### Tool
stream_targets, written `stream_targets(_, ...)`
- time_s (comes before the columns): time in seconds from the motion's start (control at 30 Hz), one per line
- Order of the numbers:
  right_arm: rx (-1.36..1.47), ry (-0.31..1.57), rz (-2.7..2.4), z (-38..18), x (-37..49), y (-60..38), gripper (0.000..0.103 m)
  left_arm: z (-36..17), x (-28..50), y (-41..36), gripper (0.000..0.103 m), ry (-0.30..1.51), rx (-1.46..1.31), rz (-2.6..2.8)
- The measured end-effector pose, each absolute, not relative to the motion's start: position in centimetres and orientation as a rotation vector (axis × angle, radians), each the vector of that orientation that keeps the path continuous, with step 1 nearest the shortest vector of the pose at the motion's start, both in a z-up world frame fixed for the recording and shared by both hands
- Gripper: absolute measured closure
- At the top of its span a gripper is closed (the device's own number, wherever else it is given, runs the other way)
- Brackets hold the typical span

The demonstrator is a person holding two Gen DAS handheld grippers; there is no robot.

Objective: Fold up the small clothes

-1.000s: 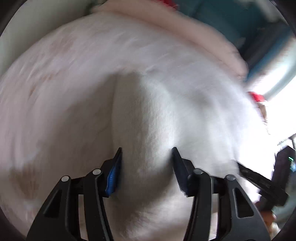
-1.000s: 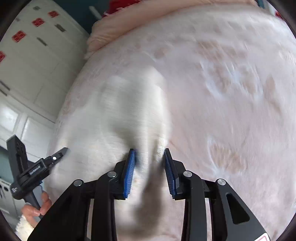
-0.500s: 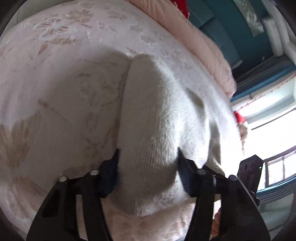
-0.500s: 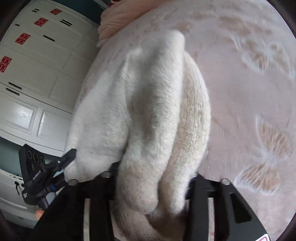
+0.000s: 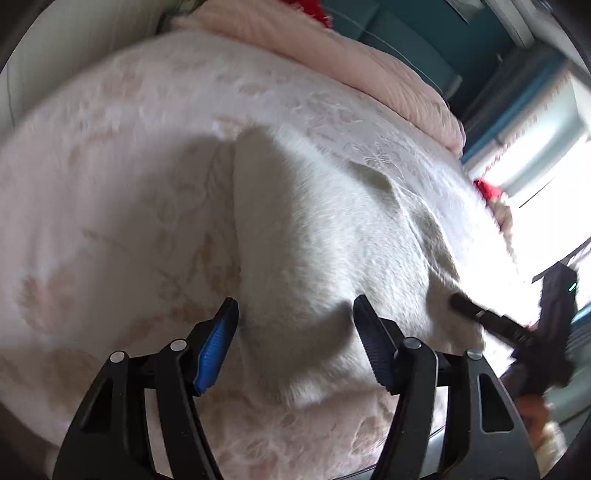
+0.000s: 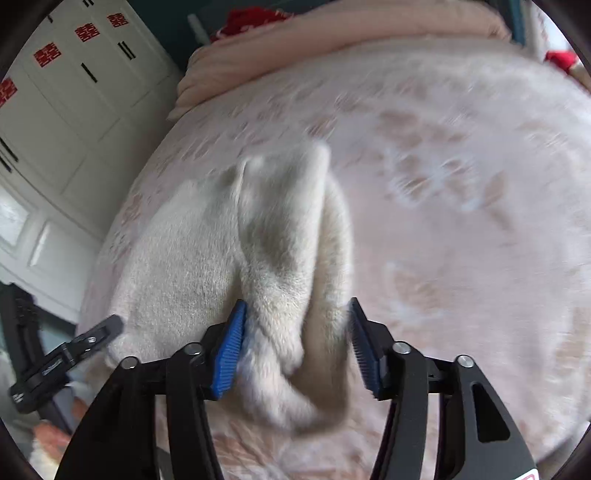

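A small cream fuzzy garment (image 5: 325, 236) lies on the pink floral bedspread (image 5: 129, 184). My left gripper (image 5: 295, 317) is open, its jaws wide apart on either side of the garment's near left edge. In the right wrist view the same garment (image 6: 229, 251) lies bunched, with a thick fold (image 6: 284, 236) running toward the camera. My right gripper (image 6: 295, 321) is open, its jaws straddling that fold without squeezing it. Each gripper shows at the other view's edge: the right one (image 5: 498, 325) and the left one (image 6: 85, 343).
A pink folded duvet (image 5: 332, 55) lies at the head of the bed, with something red (image 6: 255, 18) beyond it. White wardrobe doors (image 6: 55, 92) stand left of the bed. A bright window (image 5: 546, 155) is on the right. The bed's near edge is close below both grippers.
Both grippers have drawn back and their jaws stand apart from the garment, which half a second ago filled the gaps between them. The garment now lies on the bed, lower and flatter.
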State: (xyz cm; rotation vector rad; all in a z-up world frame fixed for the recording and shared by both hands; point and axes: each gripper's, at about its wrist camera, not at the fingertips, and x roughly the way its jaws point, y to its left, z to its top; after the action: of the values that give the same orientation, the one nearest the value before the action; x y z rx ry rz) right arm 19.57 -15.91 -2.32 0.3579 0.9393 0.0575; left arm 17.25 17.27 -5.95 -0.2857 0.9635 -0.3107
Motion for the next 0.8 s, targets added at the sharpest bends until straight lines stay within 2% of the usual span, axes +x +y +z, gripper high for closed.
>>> stream_targets(0.03, 0.318, 0.914, 0.020, -1.4, 18.6, -15.8, 0.033, -4.6, 16.4, 16.5, 0.033, 0.931, -0.214, -0.295)
stream_targets(0.07, 0.262, 0.887, -0.018, -0.5, 17.5, -15.4, 0.029, -3.8, 15.6, 15.8, 0.018, 0.906, -0.155, -0.276)
stream_targets(0.1, 0.209, 0.864, -0.059, 0.0, 16.3, -15.2, 0.028, -3.0, 14.9, 15.0, 0.011, 0.885, -0.104, -0.250)
stream_targets(0.17, 0.135, 0.828, -0.124, 0.0, 14.5, -14.5, 0.022, -1.5, 12.8, 13.2, 0.005, 0.823, -0.007, -0.210)
stream_targets(0.57, 0.046, 0.742, -0.153, -2.9, 4.3, -13.6, 0.018, -5.2, 4.3, 8.1, 0.005, 0.819, 0.111, -0.117)
stream_targets(0.8, 0.081, 0.796, -0.176, -6.5, 2.3, -14.9, 0.017, -8.3, 2.8, 8.3, 0.005, 0.831, 0.104, -0.077)
